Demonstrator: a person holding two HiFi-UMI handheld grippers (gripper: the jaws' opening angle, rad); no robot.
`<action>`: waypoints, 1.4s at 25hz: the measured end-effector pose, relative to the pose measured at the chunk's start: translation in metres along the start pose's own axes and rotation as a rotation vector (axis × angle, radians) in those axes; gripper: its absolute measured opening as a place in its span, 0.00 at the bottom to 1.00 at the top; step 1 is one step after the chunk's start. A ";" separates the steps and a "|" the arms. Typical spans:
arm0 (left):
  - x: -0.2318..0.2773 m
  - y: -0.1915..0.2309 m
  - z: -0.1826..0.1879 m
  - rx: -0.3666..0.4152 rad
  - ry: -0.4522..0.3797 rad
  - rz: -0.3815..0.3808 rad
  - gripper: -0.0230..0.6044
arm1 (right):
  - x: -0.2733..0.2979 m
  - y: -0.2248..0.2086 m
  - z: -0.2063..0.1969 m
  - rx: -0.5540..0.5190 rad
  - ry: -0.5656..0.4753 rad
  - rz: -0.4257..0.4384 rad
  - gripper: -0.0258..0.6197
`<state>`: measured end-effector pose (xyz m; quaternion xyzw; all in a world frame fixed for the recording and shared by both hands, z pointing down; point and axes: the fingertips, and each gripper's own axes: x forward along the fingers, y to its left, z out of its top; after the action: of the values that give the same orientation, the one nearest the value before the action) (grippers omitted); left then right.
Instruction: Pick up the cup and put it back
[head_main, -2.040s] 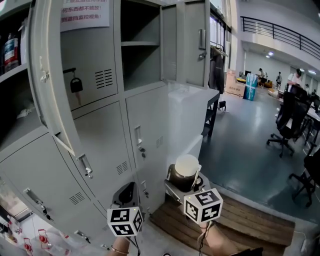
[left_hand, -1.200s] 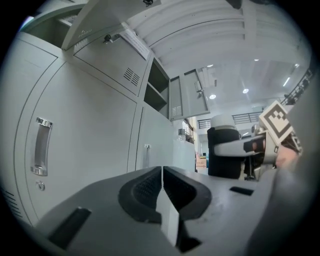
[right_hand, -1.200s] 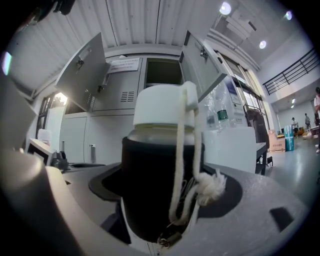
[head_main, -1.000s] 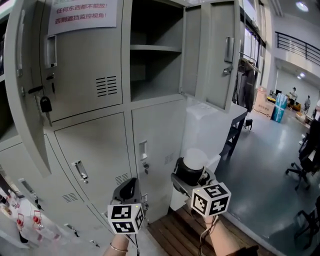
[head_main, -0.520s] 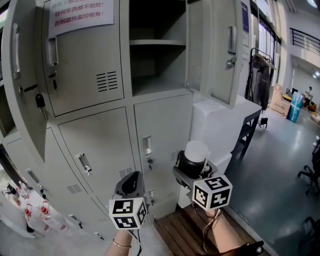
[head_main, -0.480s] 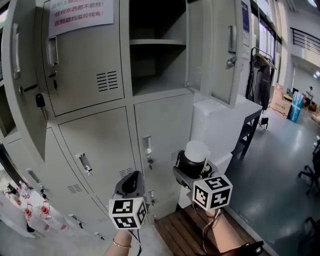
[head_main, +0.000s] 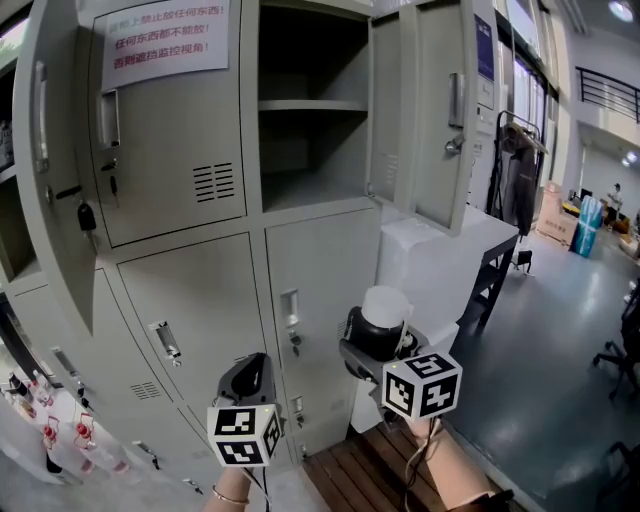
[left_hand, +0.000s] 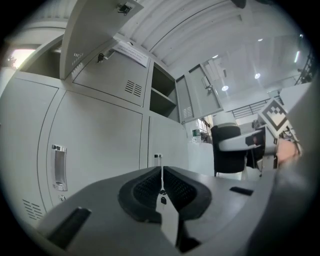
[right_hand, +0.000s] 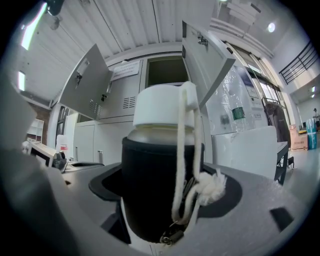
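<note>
Black sleeve, white lid, off-white cord on cup. Grey body with black ribbed pads on left gripper; same grey on right gripper. Black-and-white square markers on cubes. Pale grey on lockers. White with red print on sign, upper left. Brown slats on pallet, bottom. Dark blue-grey on floor, right.

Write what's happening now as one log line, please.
right gripper: shut on cup | left gripper: shut, empty | cup: white lid, dark sleeve | locker: open ahead
</note>
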<state>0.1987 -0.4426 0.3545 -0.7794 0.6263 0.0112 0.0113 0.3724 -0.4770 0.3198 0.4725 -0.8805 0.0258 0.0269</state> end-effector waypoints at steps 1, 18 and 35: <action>0.000 0.000 -0.001 0.007 0.004 0.000 0.06 | 0.002 0.001 0.003 -0.002 0.002 0.003 0.68; -0.005 -0.012 -0.010 0.007 0.036 -0.017 0.06 | 0.046 0.015 0.118 -0.073 -0.078 0.074 0.68; -0.008 0.006 -0.003 -0.004 0.015 0.007 0.06 | 0.097 0.009 0.199 -0.135 -0.061 0.053 0.68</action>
<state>0.1908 -0.4368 0.3573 -0.7773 0.6291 0.0063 0.0051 0.3066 -0.5668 0.1284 0.4465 -0.8930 -0.0475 0.0312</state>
